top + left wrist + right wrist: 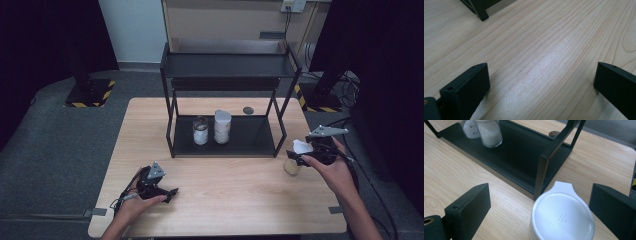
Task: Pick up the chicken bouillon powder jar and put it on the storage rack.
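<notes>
step: grasp lidded jar (562, 216) | jar: on counter (235, 195) by rack's (227, 75) right end | right tool (541, 207): wide open, straddling jar, empty | left tool (541, 82): open, empty | tip: center jar, lower below lid, then close.

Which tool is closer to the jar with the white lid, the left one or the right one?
Right. The right tool is open around the white-lidded jar beside the black rack. The left tool rests far across the table, open over bare wood.

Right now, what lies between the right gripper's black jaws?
In the right gripper view, a white-lidded jar stands between the right gripper's open jaws, nearer one jaw; neither pad visibly presses it.
</notes>
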### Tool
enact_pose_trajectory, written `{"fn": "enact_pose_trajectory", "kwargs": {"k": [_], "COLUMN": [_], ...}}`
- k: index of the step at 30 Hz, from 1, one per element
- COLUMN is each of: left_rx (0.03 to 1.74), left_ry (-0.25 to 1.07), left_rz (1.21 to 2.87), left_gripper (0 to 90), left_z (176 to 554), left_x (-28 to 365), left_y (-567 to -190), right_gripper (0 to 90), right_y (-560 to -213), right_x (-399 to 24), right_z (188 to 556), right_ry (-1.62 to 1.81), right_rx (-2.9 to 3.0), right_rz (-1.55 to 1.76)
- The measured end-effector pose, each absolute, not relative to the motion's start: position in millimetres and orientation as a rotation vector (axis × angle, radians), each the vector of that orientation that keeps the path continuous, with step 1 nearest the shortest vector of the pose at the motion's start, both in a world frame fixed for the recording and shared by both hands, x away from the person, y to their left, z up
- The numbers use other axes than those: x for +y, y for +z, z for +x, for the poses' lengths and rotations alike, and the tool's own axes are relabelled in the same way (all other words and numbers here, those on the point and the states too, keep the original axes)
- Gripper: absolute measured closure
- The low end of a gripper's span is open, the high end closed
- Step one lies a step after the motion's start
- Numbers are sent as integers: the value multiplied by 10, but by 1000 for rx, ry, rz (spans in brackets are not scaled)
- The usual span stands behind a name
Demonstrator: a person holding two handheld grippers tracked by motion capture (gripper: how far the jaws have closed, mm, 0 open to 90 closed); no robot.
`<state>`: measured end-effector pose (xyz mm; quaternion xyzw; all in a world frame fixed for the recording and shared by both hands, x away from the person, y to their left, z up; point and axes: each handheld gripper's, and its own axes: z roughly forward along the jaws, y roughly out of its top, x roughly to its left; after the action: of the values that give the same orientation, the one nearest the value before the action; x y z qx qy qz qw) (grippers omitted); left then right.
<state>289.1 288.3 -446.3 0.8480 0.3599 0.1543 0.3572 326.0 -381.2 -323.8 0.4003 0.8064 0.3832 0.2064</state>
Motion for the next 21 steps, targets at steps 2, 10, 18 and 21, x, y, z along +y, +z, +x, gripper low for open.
{"fn": "enact_pose_trajectory", "kwargs": {"k": [2,10,18,21], "left_rx": [929,929,929,929], "left_ry": [398,398,398,398], "left_rz": [2189,2189,2189,2189], "left_gripper": [0,0,0,0], "left_z": [2891,2891,2891,2891], "left_x": [2883,2883,2883,2883], "left_y": [-4463,-4463,-4463,-4463], "right_gripper": [44,41,43,43], "right_y": [-3257,-3319,-3361,-3378], "right_x": [-3831,-3868,-3897,-3909], "right_z": [3268,3279,3307,3319], "right_ry": [1067,1065,1065,1060], "right_rx": [2244,2239,2241,2242], "right_rz": [1123,1147,1168,1178]}}
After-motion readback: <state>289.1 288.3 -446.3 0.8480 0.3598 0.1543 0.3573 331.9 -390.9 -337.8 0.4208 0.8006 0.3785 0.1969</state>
